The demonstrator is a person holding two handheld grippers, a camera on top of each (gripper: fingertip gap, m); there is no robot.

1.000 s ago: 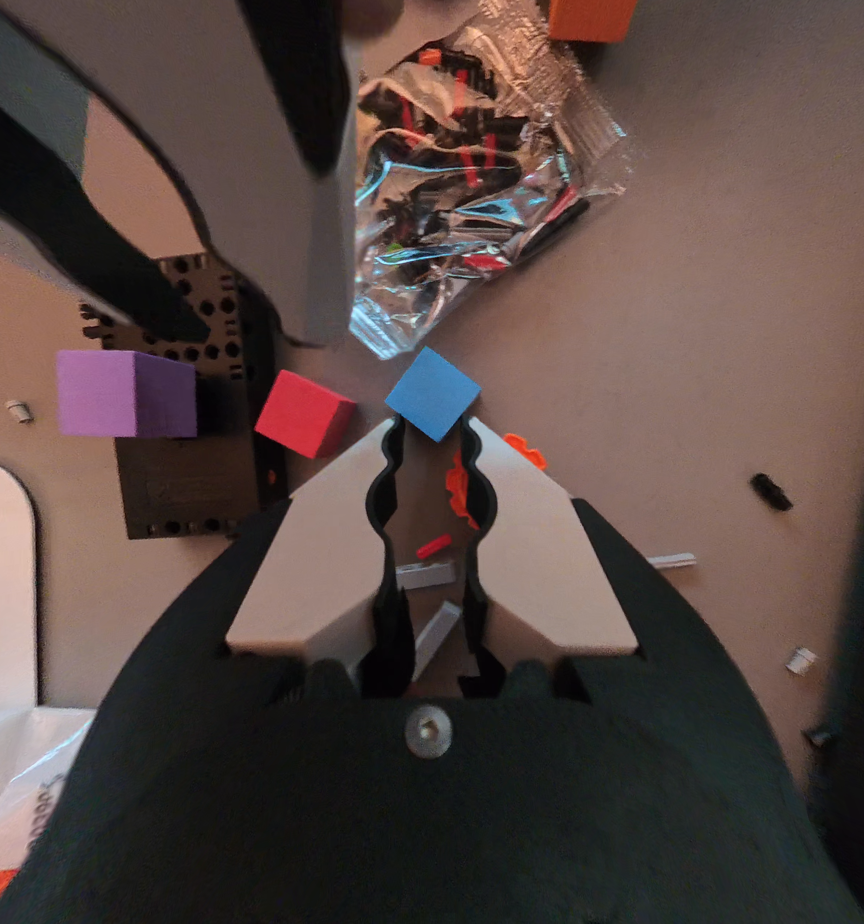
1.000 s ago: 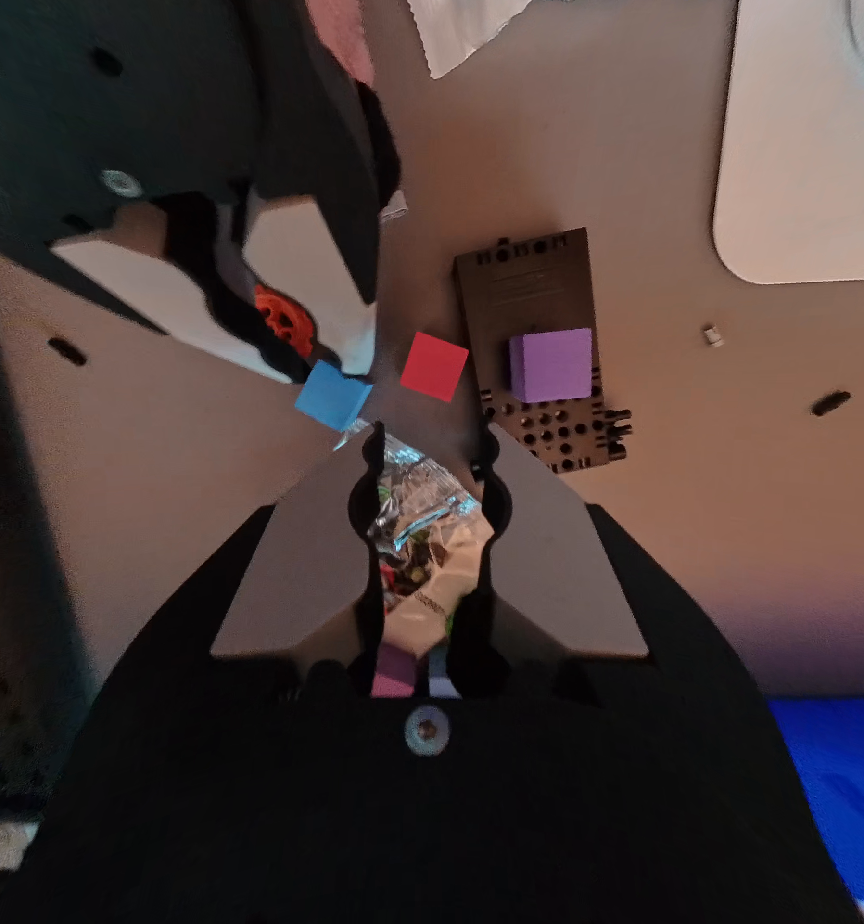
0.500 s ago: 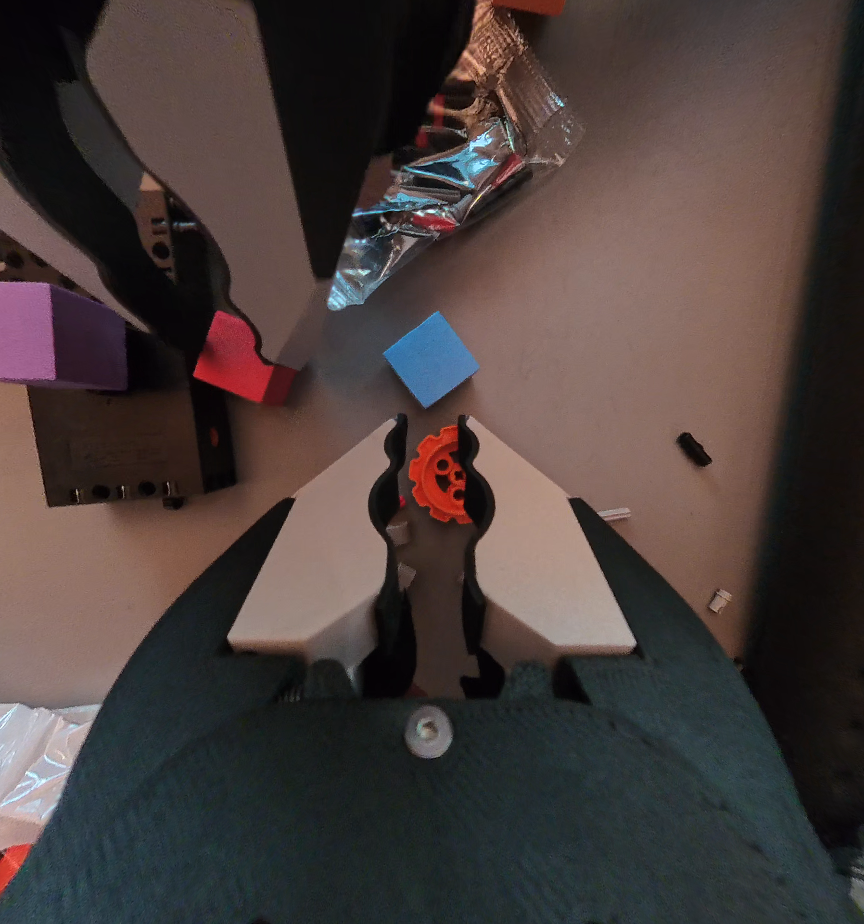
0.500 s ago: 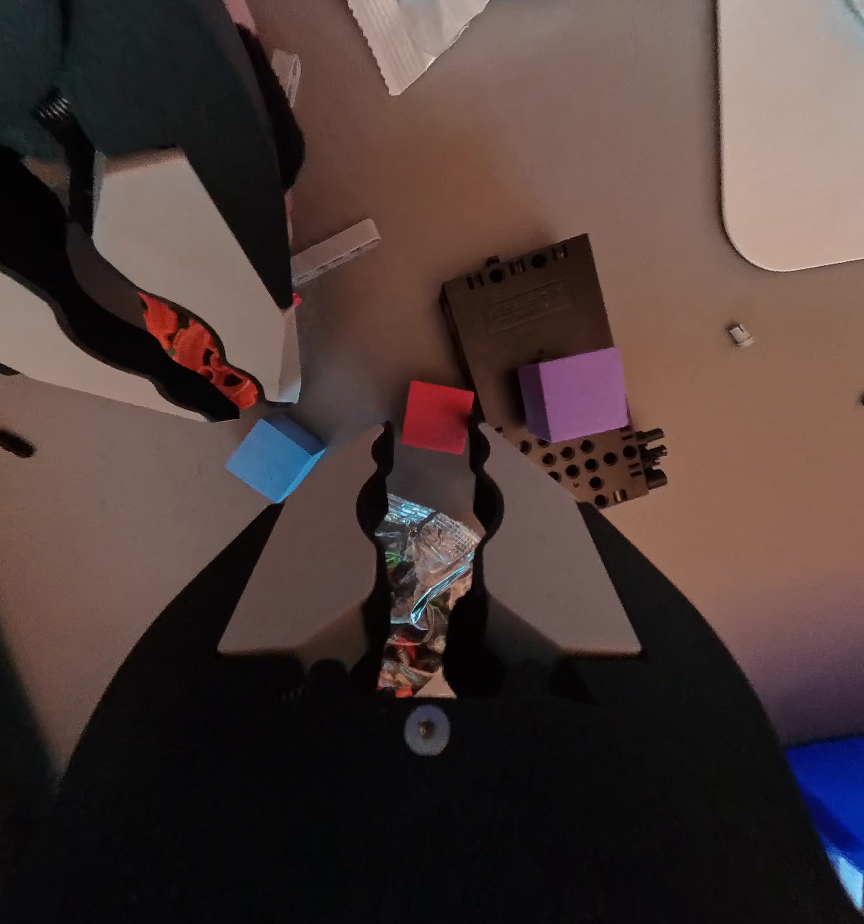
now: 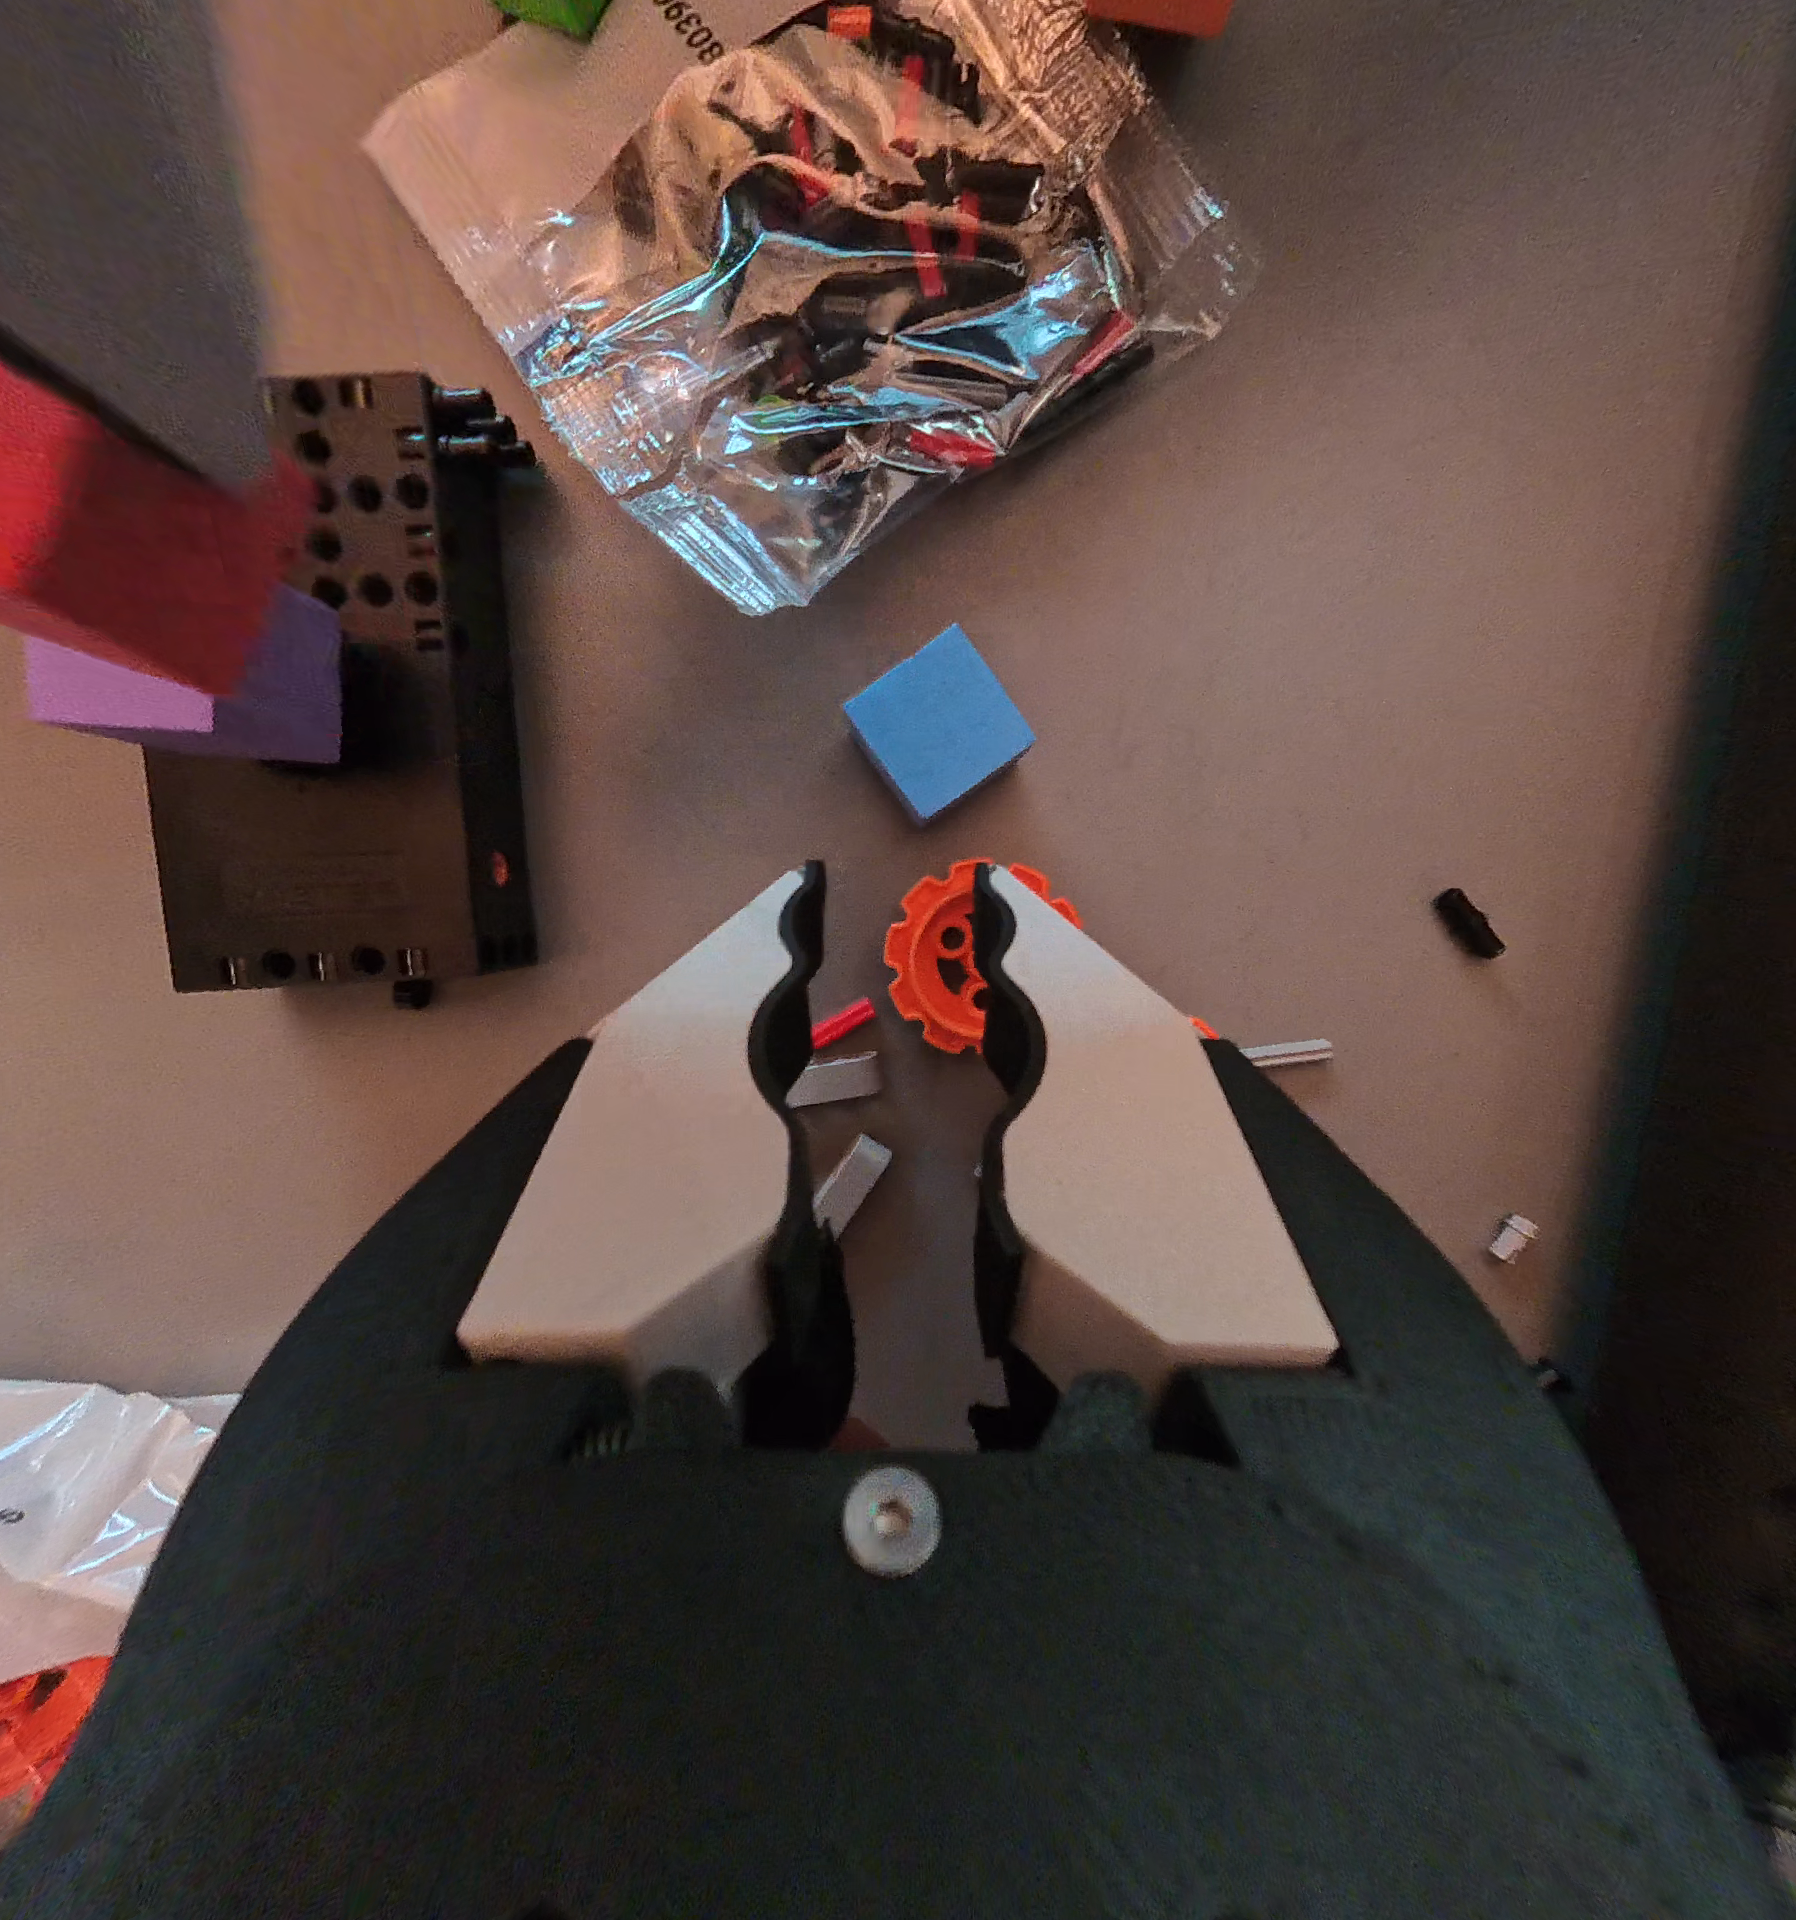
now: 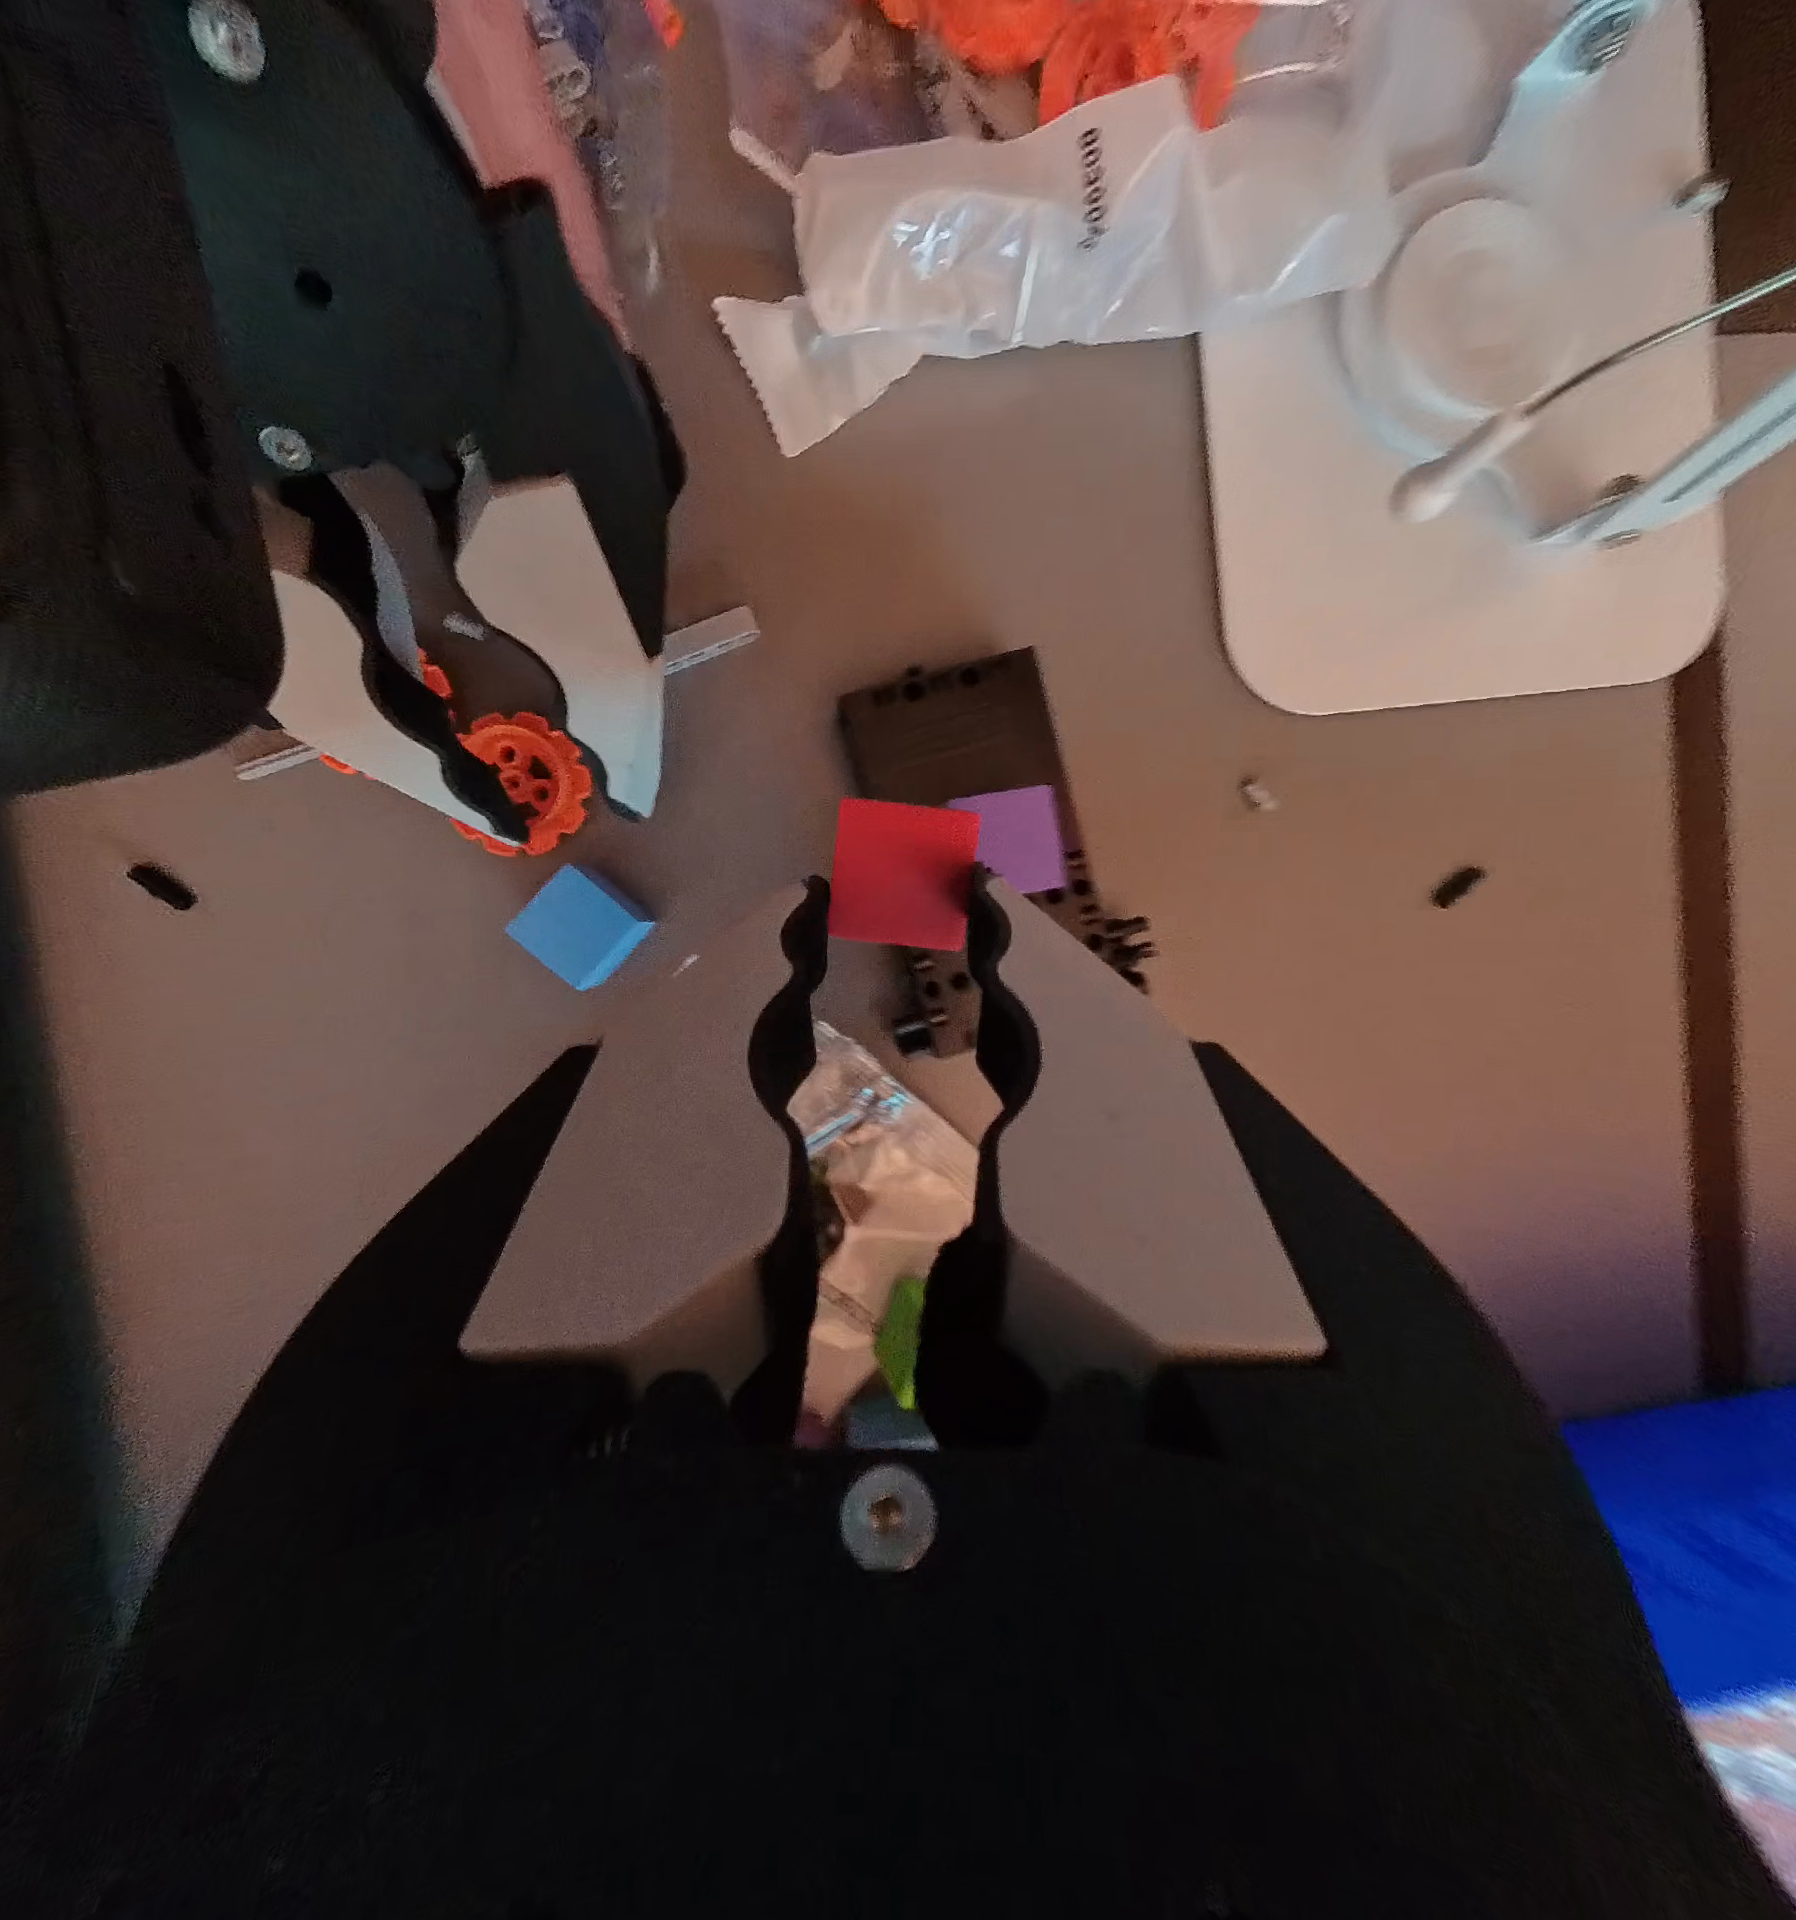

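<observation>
Each hand-held gripper point(image 5: 896, 883): black textured body, pale wedge fingers point(image 5: 665, 1122), wavy black pads, silver screw point(image 5: 891, 1522).

the right tool point(image 6: 896, 896) pinches a red cube point(image 6: 902, 873) at its tips, above the purple cube point(image 6: 1021, 836); the left tool point(image 6: 561, 805) straddles an orange gear point(image 6: 522, 781), a blue cube point(image 6: 579, 926) nearby.

surface: beige tabletop point(image 5: 1289, 623) | light: dim, warm | right edge: dark strip point(image 6: 1704, 1039) | corner: blue sheet point(image 6: 1725, 1538)
</observation>
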